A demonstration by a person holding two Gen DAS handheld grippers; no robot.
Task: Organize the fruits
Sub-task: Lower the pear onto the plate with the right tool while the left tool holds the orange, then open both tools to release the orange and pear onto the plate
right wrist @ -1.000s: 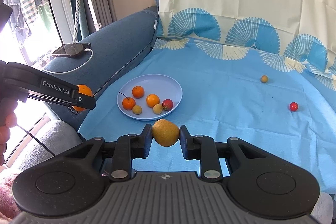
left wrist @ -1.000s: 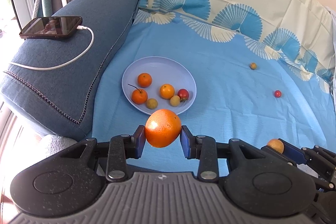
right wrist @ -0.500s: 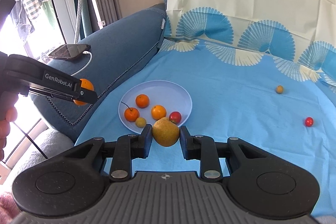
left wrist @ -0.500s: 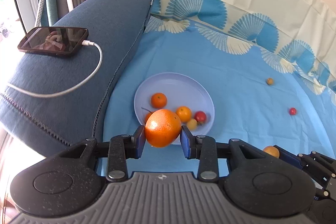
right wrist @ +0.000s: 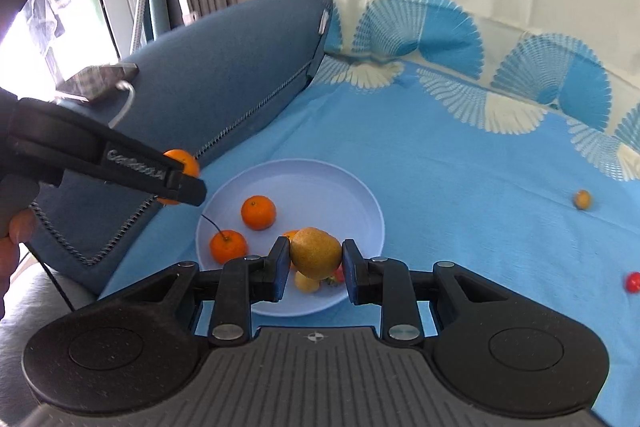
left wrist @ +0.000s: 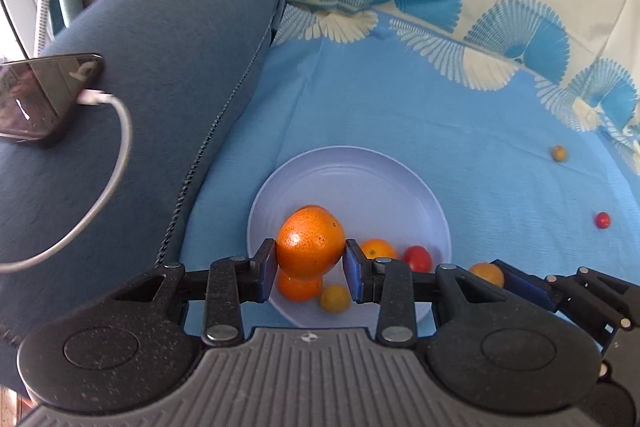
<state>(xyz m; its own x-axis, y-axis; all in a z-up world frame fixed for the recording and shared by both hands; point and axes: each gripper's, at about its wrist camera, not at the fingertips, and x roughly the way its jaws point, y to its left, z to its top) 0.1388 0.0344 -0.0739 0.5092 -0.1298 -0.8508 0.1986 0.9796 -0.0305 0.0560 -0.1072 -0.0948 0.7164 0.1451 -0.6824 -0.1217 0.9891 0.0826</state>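
My left gripper [left wrist: 311, 269] is shut on a large orange [left wrist: 311, 242], held above the near left part of the pale blue plate [left wrist: 348, 179]. My right gripper [right wrist: 315, 269] is shut on a yellow-brown pear [right wrist: 315, 253], over the plate's [right wrist: 320, 183] near edge. The plate holds several small fruits: tangerines [right wrist: 258, 212], a yellow one [left wrist: 335, 299] and a red one [left wrist: 417, 257]. In the right wrist view the left gripper [right wrist: 184, 183] comes in from the left with its orange [right wrist: 182, 159]. The right gripper's pear [left wrist: 487, 273] shows at the lower right of the left wrist view.
Two loose fruits lie on the blue sheet at the right: a small yellow-brown one [left wrist: 559, 152] and a red one [left wrist: 603, 219]. A dark blue sofa arm [left wrist: 160, 75] at the left carries a phone [left wrist: 36, 99] on a white cable [left wrist: 116, 163].
Both grippers have moved forward and down towards the plate, each keeping its fruit. The plate now looks larger and sits right under the fingertips.
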